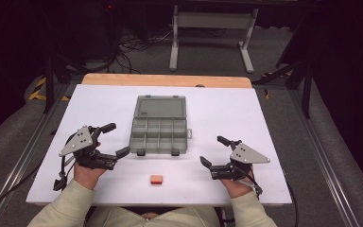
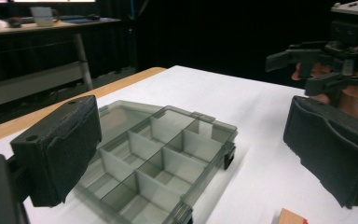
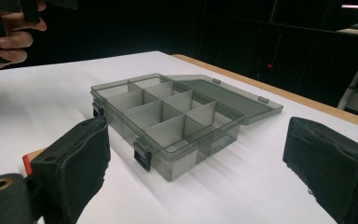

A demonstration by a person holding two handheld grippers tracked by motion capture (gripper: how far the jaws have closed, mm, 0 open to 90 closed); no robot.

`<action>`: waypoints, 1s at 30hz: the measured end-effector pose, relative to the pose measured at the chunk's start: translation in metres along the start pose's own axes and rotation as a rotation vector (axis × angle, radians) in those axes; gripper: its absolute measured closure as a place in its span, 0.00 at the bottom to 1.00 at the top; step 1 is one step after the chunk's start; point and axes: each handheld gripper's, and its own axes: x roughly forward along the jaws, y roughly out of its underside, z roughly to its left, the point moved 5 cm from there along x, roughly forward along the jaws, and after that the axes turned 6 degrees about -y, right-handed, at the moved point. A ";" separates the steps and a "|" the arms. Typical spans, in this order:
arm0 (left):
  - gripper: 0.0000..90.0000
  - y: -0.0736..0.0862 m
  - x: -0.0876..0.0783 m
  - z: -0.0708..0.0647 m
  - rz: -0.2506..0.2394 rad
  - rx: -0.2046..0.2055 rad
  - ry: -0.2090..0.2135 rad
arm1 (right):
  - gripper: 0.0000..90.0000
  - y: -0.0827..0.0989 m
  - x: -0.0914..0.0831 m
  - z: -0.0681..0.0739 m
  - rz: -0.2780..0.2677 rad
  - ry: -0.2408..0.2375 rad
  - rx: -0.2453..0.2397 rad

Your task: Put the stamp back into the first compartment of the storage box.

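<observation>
An open grey compartment box [image 1: 159,126] sits mid-desk [image 1: 227,109]; a small orange block [image 1: 156,178] lies at 6 o'clock from it. The left gripper [image 1: 115,140] and right gripper [image 1: 214,151] flank it, jaws apart, empty.

The high view looked down from six o'clock, while both gripper views, low and close, shared the compartment box [image 1: 159,131] from opposite sides.

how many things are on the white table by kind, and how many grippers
compartment box, lid open: 1
small orange block: 1
grippers, both open: 2 (left gripper, right gripper)
total: 4
</observation>
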 end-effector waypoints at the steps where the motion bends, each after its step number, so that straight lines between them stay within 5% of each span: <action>1: 0.06 -0.001 0.001 -0.002 0.000 0.006 0.010 | 0.09 0.000 0.000 0.000 0.001 0.000 0.001; 8: 0.06 -0.006 0.016 -0.013 0.017 0.015 0.061 | 0.09 0.000 0.000 0.000 -0.004 -0.007 0.003; 15: 0.07 -0.008 0.036 -0.033 0.054 0.078 0.117 | 0.09 0.000 -0.002 -0.001 -0.008 -0.010 0.010; 30: 0.07 -0.006 0.058 -0.049 0.111 0.076 0.230 | 0.09 0.000 -0.001 -0.001 -0.005 -0.017 0.013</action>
